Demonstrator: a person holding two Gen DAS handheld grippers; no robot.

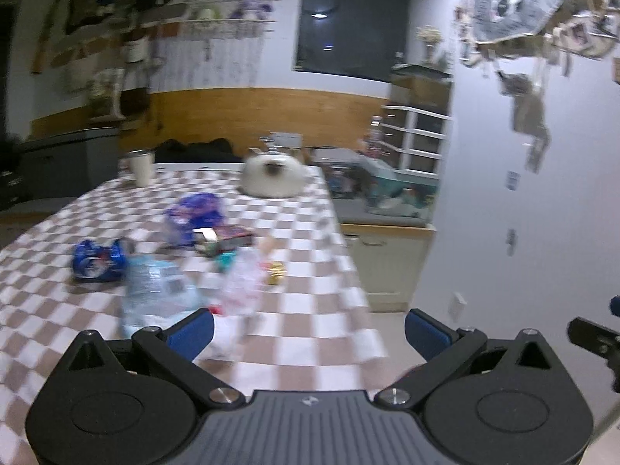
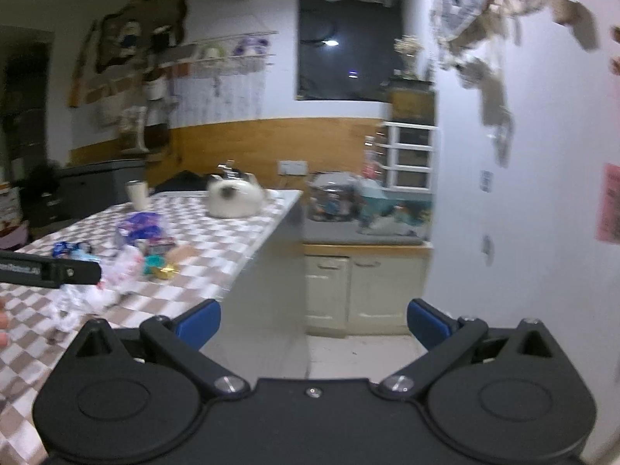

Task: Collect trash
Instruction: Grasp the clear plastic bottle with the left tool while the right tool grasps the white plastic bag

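Trash lies scattered on the checkered tablecloth [image 1: 310,302]: a crushed blue can [image 1: 99,259], a clear plastic bottle [image 1: 155,286], a crumpled clear wrapper [image 1: 244,283], a purple bag [image 1: 195,213], a small flat box [image 1: 223,237] and a gold wrapper [image 1: 276,271]. My left gripper [image 1: 309,331] hangs open above the table's near right part, just short of the bottle and wrapper. My right gripper [image 2: 313,321] is open too, off the table's right edge over the floor. The same pile [image 2: 128,255] shows at the left of the right wrist view.
A white cat [image 1: 271,176] sits at the table's far end, with a white tumbler [image 1: 140,166] at the far left. Cream cabinets [image 2: 360,290] and a cluttered counter [image 2: 364,232] stand against the right wall. The left gripper's body [image 2: 50,269] crosses the right wrist view.
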